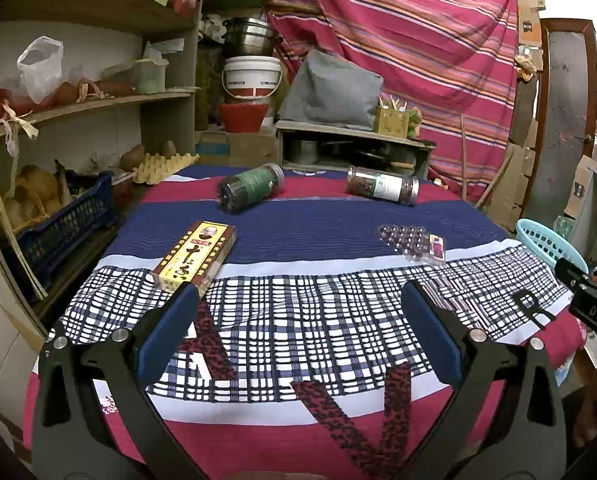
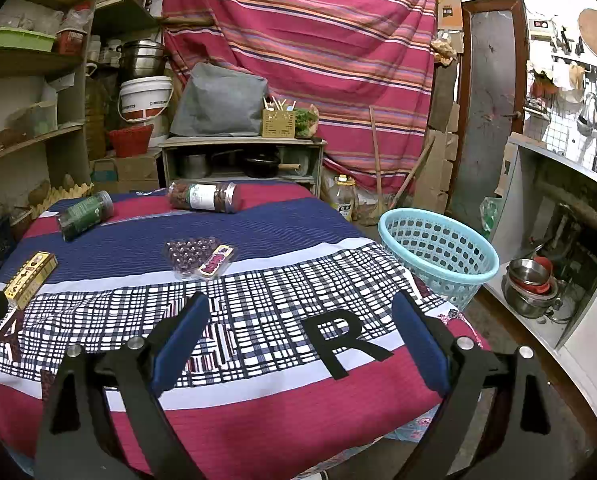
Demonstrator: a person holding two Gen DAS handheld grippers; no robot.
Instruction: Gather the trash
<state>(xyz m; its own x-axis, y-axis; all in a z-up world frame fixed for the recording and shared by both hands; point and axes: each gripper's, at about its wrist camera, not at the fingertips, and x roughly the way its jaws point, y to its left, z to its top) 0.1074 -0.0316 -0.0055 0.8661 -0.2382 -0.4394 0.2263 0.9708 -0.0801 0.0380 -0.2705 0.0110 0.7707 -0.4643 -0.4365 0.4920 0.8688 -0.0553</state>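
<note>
Woven cloth tablecloth (image 2: 258,224), glossy plastic jars (image 2: 202,197), perforated plastic basket (image 2: 438,252), glossy cardboard box (image 1: 196,254)

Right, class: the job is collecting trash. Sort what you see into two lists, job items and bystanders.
Belongs to the job:
- yellow carton
- green-label jar, on its side
- white-label jar, on its side
- blister tray
- blue basket beside the table
- left gripper, open
- right gripper, open

Just lying about:
- egg tray
- white bucket
- grey cushion
- striped curtain
</note>
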